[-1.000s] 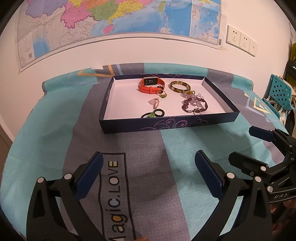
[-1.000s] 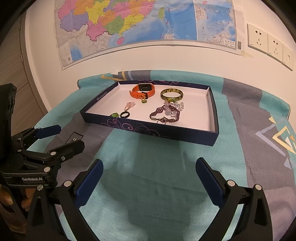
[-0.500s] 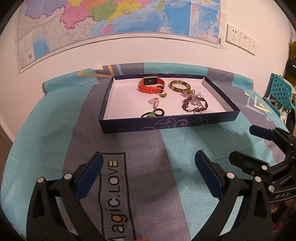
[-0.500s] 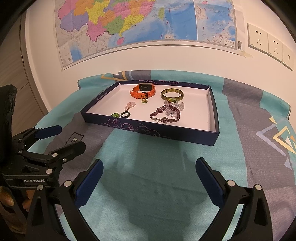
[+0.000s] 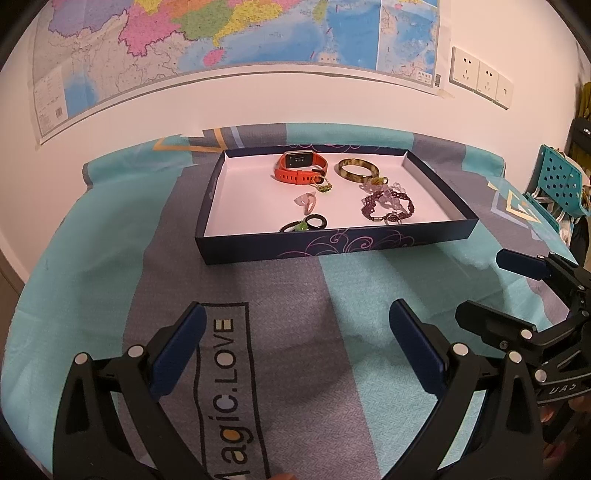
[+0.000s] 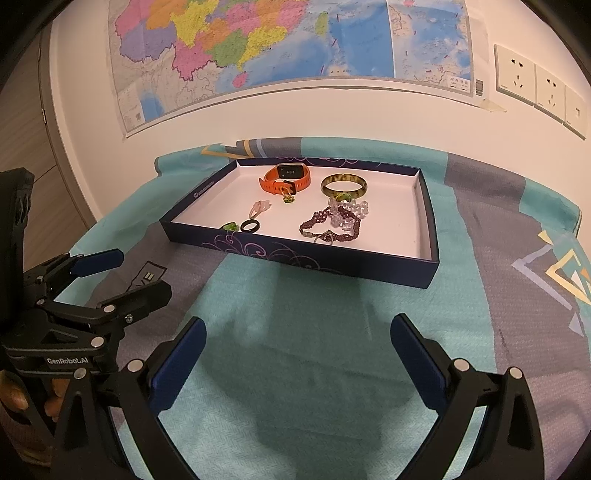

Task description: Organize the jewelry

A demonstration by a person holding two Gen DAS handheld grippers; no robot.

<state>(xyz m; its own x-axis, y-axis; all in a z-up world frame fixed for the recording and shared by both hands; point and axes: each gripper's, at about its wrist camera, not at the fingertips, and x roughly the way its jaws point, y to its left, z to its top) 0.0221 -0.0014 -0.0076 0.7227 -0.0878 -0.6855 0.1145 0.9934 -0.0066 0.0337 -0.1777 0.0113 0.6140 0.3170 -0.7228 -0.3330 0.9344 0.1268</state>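
Behind the table we log a white wall carrying 1 coloured map and a row of 3 sockets. Covering the table is 1 teal and grey cloth printed "Magic.LOVE".

Our left gripper: jaws spread wide, nothing between them, held low over the cloth. Our right gripper: jaws likewise spread wide, holding nothing. Each gripper shows at the edge of the other's view, the 2 side by side and apart.

Ahead of both sets of jaws, well beyond the fingertips, sits 1 shallow navy box with a white floor. Contents, all lying loose on that floor:

- 1 orange watch, at the far side, roughly on the left jaws' centre line.
- 1 mottled brown bangle, just right of the watch.
- 1 small green and gold charm, touching the watch strap.
- 1 pale pink piece, nearer to us than the watch.
- 1 black ring, close to the near wall.
- 1 green beaded piece, touching the ring's left side.
- 1 dark purple bracelet, right of centre.
- 1 clear bead string, overlapping the purple bracelet on its far side.

Beyond the right jaws in the left view stands 1 teal perforated rack.
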